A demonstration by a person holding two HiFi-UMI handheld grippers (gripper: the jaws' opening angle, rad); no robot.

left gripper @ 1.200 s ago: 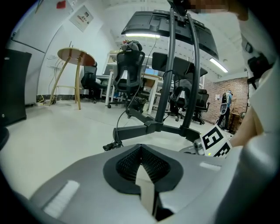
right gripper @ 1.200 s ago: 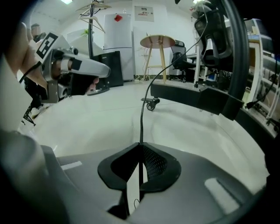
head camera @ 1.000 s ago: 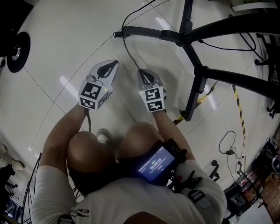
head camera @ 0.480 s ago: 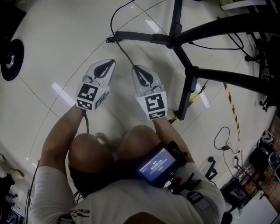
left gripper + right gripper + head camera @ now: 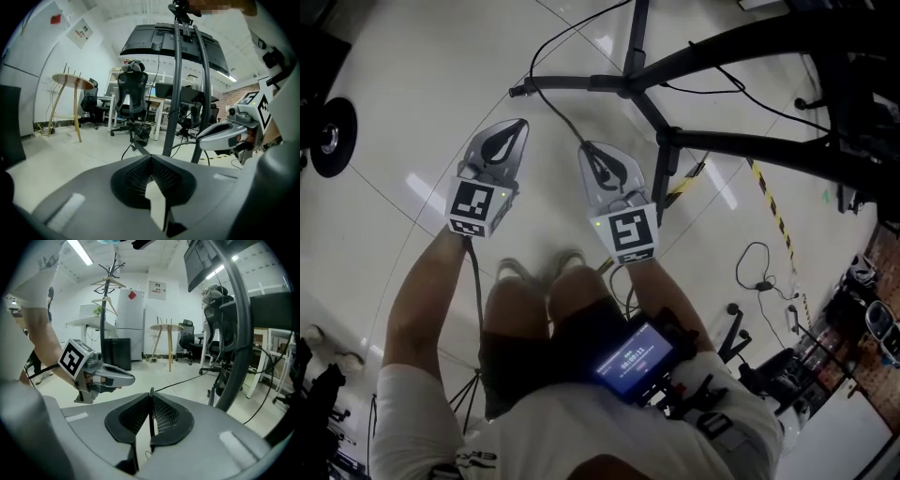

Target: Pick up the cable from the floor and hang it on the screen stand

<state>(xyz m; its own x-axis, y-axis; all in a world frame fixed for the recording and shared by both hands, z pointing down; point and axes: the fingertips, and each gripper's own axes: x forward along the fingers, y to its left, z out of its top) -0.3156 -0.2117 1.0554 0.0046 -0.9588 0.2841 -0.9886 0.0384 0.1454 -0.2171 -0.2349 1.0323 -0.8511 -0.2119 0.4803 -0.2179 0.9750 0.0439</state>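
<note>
Cable [image 5: 558, 117] rides higher, clamped in right gripper [image 5: 589, 152].

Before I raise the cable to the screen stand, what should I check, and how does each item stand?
1. Right gripper shut on the cable: ok. The thin black line sits between its closed jaws.
2. Left gripper free to help: ok. Its jaws are together with nothing between them.
3. Cable clear of the screen stand feet: cannot tell. In the head view it runs close past one foot.
4. Hanging spot on the stand: cannot tell. No hook or bar is clearly visible.
5. Stand ahead of both grippers: ok. Its post rises in front of them.
</note>
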